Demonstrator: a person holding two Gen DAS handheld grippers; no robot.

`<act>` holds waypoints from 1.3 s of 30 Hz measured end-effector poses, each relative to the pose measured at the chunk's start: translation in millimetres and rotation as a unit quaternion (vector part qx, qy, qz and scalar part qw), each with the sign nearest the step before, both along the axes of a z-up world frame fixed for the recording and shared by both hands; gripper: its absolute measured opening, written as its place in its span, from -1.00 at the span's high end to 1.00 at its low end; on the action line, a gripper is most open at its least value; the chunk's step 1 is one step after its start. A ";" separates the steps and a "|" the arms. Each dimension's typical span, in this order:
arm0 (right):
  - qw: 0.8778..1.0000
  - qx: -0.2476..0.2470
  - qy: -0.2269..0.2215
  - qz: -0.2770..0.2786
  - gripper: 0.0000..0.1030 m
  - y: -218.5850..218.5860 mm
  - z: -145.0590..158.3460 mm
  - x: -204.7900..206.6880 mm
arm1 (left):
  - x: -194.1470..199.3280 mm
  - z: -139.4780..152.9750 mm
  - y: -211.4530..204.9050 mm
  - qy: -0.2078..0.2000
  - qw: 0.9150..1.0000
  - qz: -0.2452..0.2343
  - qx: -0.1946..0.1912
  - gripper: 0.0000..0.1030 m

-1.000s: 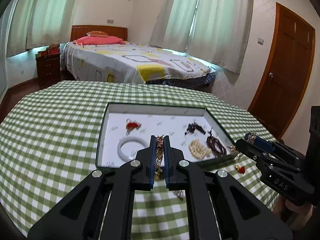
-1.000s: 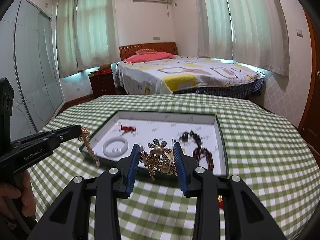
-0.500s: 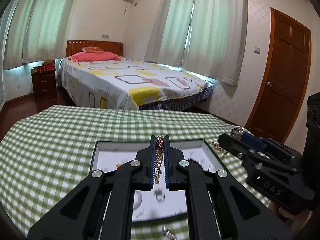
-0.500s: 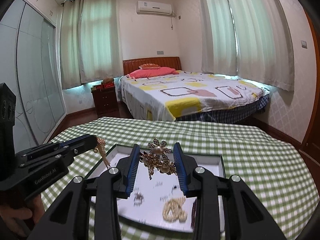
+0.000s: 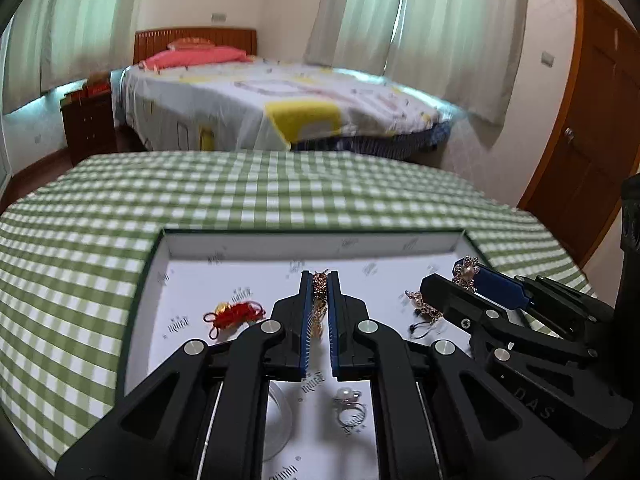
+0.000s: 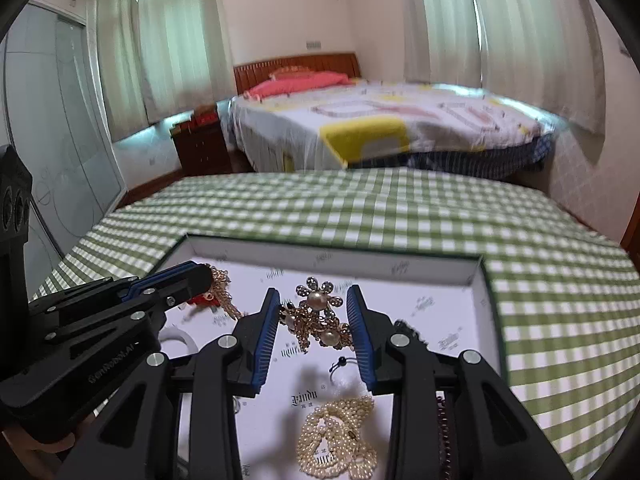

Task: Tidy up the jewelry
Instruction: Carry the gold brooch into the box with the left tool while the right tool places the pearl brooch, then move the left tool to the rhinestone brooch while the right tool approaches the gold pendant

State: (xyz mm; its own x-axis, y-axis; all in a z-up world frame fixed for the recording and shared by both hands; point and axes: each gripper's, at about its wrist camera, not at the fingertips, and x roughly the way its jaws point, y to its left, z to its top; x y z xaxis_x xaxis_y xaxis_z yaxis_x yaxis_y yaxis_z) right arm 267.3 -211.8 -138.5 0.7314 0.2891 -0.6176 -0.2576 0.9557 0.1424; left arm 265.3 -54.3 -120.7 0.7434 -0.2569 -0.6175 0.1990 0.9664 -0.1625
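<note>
My left gripper (image 5: 319, 278) is shut on a gold chain (image 5: 319, 300) and holds it above the white-lined jewelry tray (image 5: 280, 246). My right gripper (image 6: 313, 294) is shut on a gold flower brooch with pearls (image 6: 318, 316), also above the tray (image 6: 400, 264). In the left wrist view the right gripper (image 5: 460, 280) is at the right with the brooch (image 5: 465, 271). In the right wrist view the left gripper (image 6: 202, 276) is at the left with the chain (image 6: 222, 292) hanging.
In the tray lie a red knotted charm (image 5: 234, 314), a pearl ring (image 5: 348, 398), a pearl necklace (image 6: 340, 436), a white bangle (image 6: 178, 336) and dark beads (image 6: 440, 420). The tray rests on a green checked tablecloth (image 5: 80, 240). A bed (image 5: 280, 104) stands behind.
Both grippers have tilted down and moved forward over the tray, each still holding its jewelry. The tray now fills the lower part of both views.
</note>
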 end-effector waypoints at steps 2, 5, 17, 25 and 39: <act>1.000 -0.003 0.014 0.003 0.32 2.6 -6.1 5.2 | 5.4 -7.9 -1.2 0.013 1.000 -0.001 0.005 0.85; 0.999 -0.011 0.040 0.010 0.32 6.4 -15.8 11.4 | 10.6 -16.2 -2.7 0.029 1.000 -0.001 0.012 0.85; 0.996 -0.025 0.082 0.013 0.29 8.0 -30.5 21.0 | 18.4 -32.0 -5.9 0.066 0.997 0.004 0.025 0.85; 0.997 -0.026 0.071 0.006 0.08 5.3 -27.7 17.7 | 16.8 -29.9 -5.7 0.060 0.998 0.005 0.026 0.61; 0.999 -0.018 0.020 -0.020 0.00 -12.6 -0.5 -15.8 | -12.8 -5.3 13.0 0.008 0.999 0.032 0.003 -0.16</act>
State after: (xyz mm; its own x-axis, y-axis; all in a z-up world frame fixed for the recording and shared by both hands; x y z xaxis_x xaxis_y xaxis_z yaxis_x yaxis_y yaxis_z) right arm 251.5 -224.4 -139.0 0.7157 0.2370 -0.6570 -0.2142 0.9698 0.1165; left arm 252.5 -41.4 -126.0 0.7481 -0.2054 -0.6310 0.1338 0.9780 -0.1598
